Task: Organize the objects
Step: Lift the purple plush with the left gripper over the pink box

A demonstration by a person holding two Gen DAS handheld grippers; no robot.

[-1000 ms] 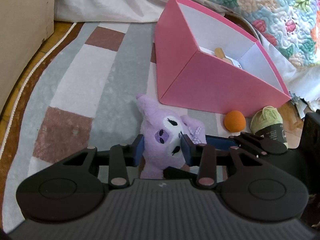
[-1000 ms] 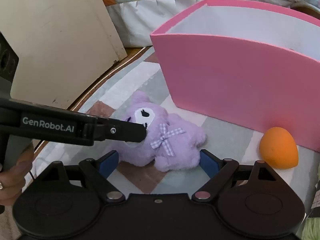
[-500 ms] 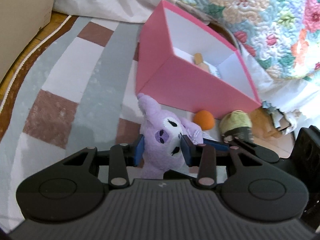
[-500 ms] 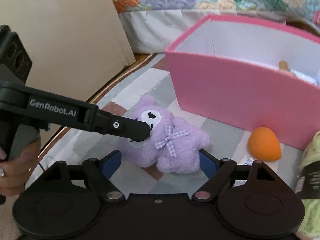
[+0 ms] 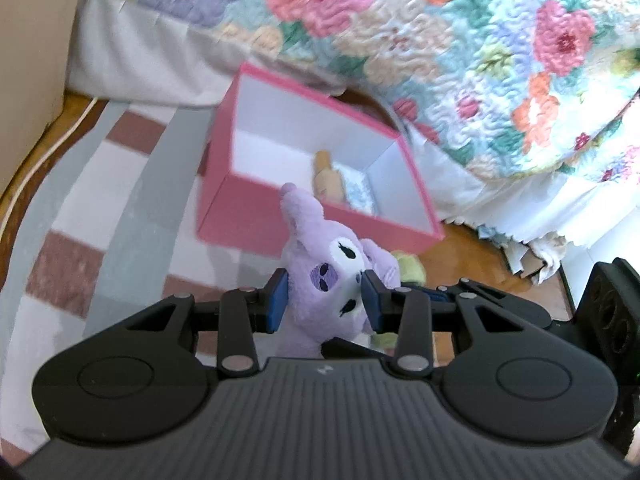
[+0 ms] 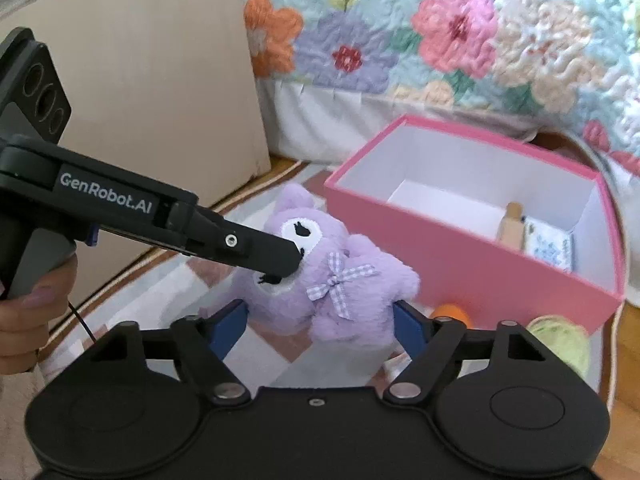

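One purple plush toy [image 5: 324,280] is clamped by the head between the blue pads of the left hand-held gripper [image 5: 323,300], hanging above the striped rug [image 5: 100,208] in front of the single pink box [image 5: 240,216]. In the right wrist view the same toy [image 6: 320,272] shows one gingham bow at its neck, and the left tool's black finger presses across its white face patch. The right hand-held gripper [image 6: 320,322] has its two jaws on either side of the toy's body and is closing; the pads sit at the fur's edge, and whether they press it cannot be told. The pink box, white inside, stands open on the rug and holds two things: one wooden rolling pin [image 6: 510,226] and one small patterned packet [image 6: 550,248] beside it, both at the end nearest the bed. Outside the box, close to its front wall, lie one orange ball [image 6: 450,313] and one green yarn ball [image 6: 560,340]. A flowered quilt [image 6: 460,40] hangs down behind the box. One hand [image 6: 28,320] grips the left tool's handle.
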